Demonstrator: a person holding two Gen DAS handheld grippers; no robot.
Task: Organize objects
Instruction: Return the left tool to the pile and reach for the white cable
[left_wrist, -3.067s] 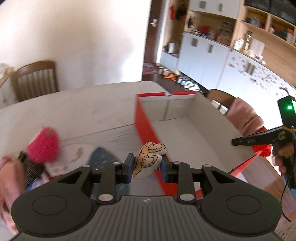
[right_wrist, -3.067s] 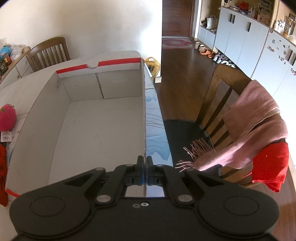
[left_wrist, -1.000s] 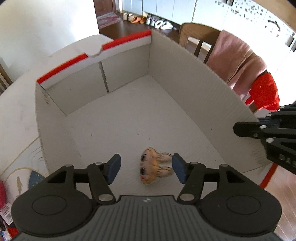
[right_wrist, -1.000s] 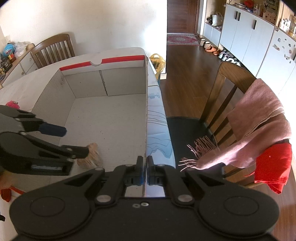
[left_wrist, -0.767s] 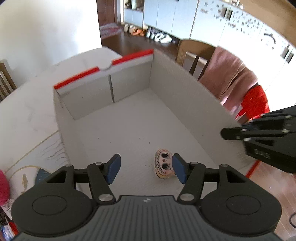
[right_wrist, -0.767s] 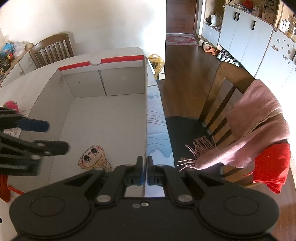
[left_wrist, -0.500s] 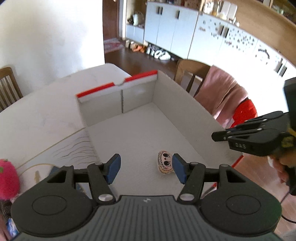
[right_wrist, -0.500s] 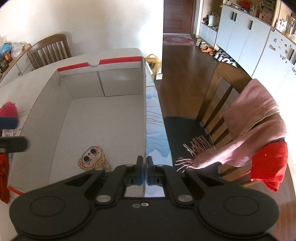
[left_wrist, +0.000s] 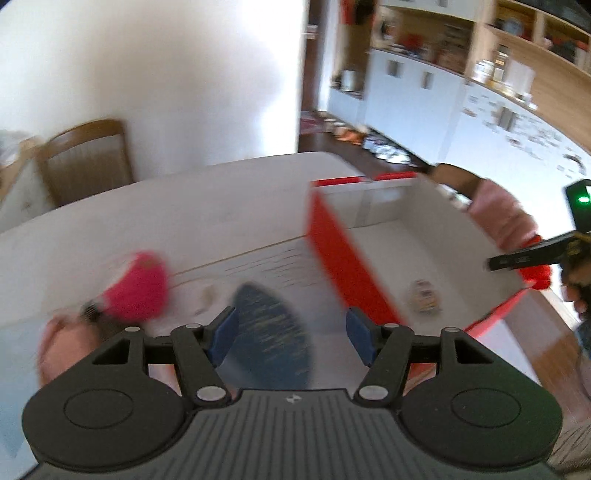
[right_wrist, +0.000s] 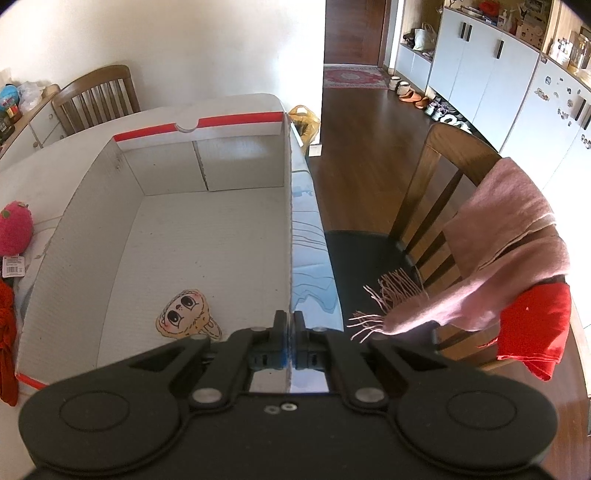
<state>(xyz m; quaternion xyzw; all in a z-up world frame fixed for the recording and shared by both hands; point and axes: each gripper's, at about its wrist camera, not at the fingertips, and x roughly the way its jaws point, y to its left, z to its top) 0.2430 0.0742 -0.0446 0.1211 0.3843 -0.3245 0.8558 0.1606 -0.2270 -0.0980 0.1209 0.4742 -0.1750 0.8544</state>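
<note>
Left wrist view, blurred: the left tongs (left_wrist: 291, 334) hang over the bench (left_wrist: 177, 218) with blue pads (left_wrist: 223, 332) apart and nothing between them, their jaws having just been opening. A pink plush toy (left_wrist: 135, 288) lies ahead at left; the red-sided cardboard box (left_wrist: 343, 258) stands at right, a small doll-face toy (left_wrist: 424, 299) on its floor.

Right wrist view: the right tongs (right_wrist: 289, 334) are clamped together on the box's right wall (right_wrist: 287, 221). The doll-face toy (right_wrist: 184, 314) lies face-up near the box's near end. A pink scarf (right_wrist: 506, 243) drapes a wooden chair (right_wrist: 436, 177) beside the bench.
</note>
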